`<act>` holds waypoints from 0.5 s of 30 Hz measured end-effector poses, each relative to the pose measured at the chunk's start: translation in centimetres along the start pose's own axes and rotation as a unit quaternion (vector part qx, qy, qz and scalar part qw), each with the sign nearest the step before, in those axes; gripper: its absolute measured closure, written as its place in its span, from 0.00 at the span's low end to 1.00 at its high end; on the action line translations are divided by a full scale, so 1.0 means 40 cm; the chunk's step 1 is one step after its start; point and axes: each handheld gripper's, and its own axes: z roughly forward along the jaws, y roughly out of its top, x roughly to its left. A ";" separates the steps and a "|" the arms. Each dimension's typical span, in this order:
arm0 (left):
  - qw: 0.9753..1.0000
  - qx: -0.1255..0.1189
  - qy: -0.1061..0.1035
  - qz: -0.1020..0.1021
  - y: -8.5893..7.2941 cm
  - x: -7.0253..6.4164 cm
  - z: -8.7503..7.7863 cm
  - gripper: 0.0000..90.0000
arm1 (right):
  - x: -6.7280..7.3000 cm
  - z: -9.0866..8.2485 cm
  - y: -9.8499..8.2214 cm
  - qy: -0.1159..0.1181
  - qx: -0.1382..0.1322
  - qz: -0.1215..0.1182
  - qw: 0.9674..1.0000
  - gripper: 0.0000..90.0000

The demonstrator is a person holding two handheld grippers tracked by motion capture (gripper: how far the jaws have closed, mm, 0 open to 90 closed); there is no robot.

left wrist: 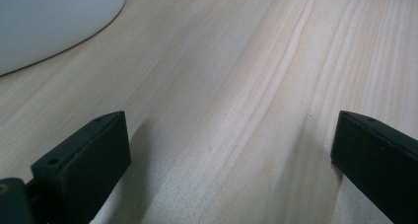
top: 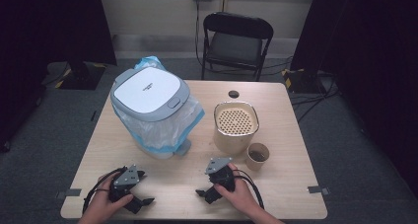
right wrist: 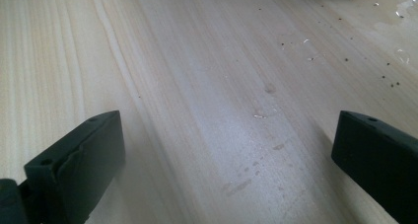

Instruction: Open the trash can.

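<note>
Low over the near part of the wooden table [top: 291, 135], my left gripper [top: 145, 188] is held in a hand with its jaws wide apart. In the left gripper view the left gripper [left wrist: 229, 135] is open over bare wood, with the white bin's base [left wrist: 44, 21] at the top left. My right gripper [top: 204, 182] lies near the front middle under the other hand, a grey plate on top. It is open too, and the right gripper [right wrist: 229, 135] has nothing between its fingers but wood marked by wet spots and dark specks [right wrist: 345, 51].
A white bin with a grey lid and a blue-edged plastic liner [top: 150, 108] stands left of centre. A beige container with a perforated top [top: 235, 125] and a paper cup [top: 257, 156] stand to the right. A black folding chair [top: 236, 41] is behind the table.
</note>
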 end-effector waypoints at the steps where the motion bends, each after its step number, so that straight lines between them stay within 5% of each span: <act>1: 1.000 0.000 0.000 0.000 0.000 0.000 0.000 0.01 | 0.000 0.000 0.000 0.000 0.000 0.000 1.000 0.00; 10: 1.000 0.000 -0.002 -0.001 0.000 -0.001 0.001 0.00 | -0.004 -0.010 0.001 0.017 0.015 -0.012 1.000 0.01; 13: 1.000 0.001 -0.001 0.000 0.000 -0.001 0.001 0.00 | -0.003 -0.015 0.004 0.020 0.022 -0.017 0.999 0.05; 14: 1.000 0.000 -0.001 -0.001 0.000 -0.001 0.001 0.00 | -0.002 -0.024 0.009 0.025 0.028 -0.022 0.999 0.18; 15: 1.000 0.000 -0.001 -0.002 0.000 -0.001 0.001 0.00 | -0.002 -0.024 0.009 0.025 0.028 -0.022 0.999 0.18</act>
